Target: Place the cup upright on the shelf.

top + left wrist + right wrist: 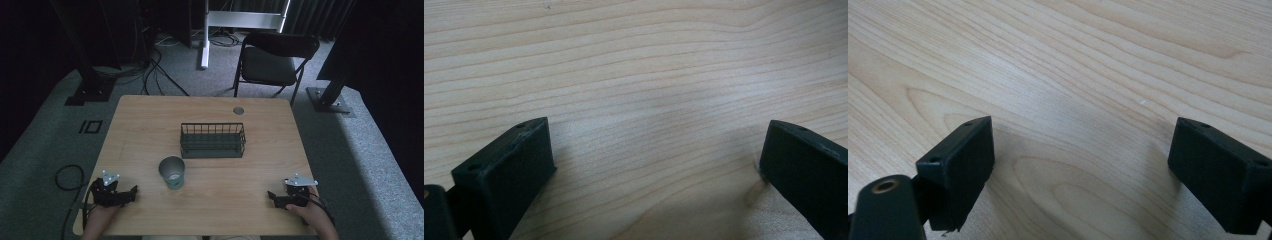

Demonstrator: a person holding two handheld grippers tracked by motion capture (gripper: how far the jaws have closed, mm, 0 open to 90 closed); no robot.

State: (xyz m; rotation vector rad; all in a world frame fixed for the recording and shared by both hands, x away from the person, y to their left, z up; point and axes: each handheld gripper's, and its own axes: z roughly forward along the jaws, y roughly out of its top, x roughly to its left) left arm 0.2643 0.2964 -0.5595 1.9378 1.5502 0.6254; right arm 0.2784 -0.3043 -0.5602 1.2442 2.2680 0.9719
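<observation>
- Pale wood grain covers the tabletop (pixel 150 125), which takes up the middle of the high view.
- A dark wire basket (pixel 213 140) stands at the frame's centre, nothing visible inside it.
- A grey-green cup (pixel 172 172) stands upright just below and left of the basket, near it but not touching; its inside looks pale at the bottom.
- A small round grey fitting (pixel 238 110) sits in the tabletop above the basket, near the far edge.
- The left tool (pixel 131 192) lies at the lower left of the frame, held by a hand (pixel 102 215) coming in from the bottom edge; its tip points right, toward the cup, and is well apart from it.
- In the left gripper view its jaws stand wide apart, low over bare wood, with nothing between them.
- The right tool (pixel 272 197) lies at the lower right, held by the other hand (pixel 312 215), its tip pointing left.
- In the right gripper view its jaws are likewise spread wide over bare wood, with nothing between them.
- Beyond the tabletop, at the upper right of the frame, a black folding chair (pixel 275 57) stands on grey carpet; cables (pixel 155 70) run over the floor at the upper left.
</observation>
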